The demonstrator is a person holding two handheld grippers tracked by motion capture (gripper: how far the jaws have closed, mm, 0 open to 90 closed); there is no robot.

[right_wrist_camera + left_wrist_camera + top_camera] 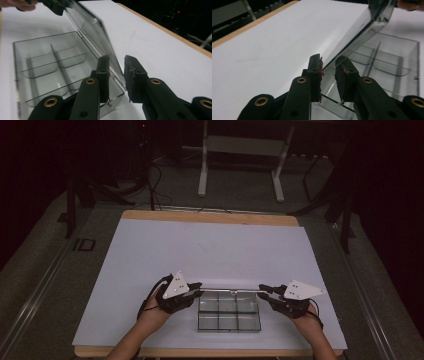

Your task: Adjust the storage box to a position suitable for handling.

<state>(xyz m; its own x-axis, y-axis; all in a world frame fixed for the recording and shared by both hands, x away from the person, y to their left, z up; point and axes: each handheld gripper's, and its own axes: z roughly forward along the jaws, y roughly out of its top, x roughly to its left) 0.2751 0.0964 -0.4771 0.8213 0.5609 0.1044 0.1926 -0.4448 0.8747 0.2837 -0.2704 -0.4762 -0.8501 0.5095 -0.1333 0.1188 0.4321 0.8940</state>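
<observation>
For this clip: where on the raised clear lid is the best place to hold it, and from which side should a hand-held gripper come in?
Probably the lid is best taken at its short end edges, one from each side. It stands raised on its hinge over the divided clear box, so its thin ends are exposed and slip between the jaws. The left hand-held gripper and right hand-held gripper straddle those ends; whether they pinch is unclear.

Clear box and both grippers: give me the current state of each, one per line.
Clear box: flat on the white table sheet, open, compartments look empty.
Lid: raised on its hinge, standing up from the box's far edge.
Left gripper: jaws straddle one end of the lid with a gap showing; grip unclear.
Right gripper: jaws either side of the lid's other end, also gapped; grip unclear.
</observation>
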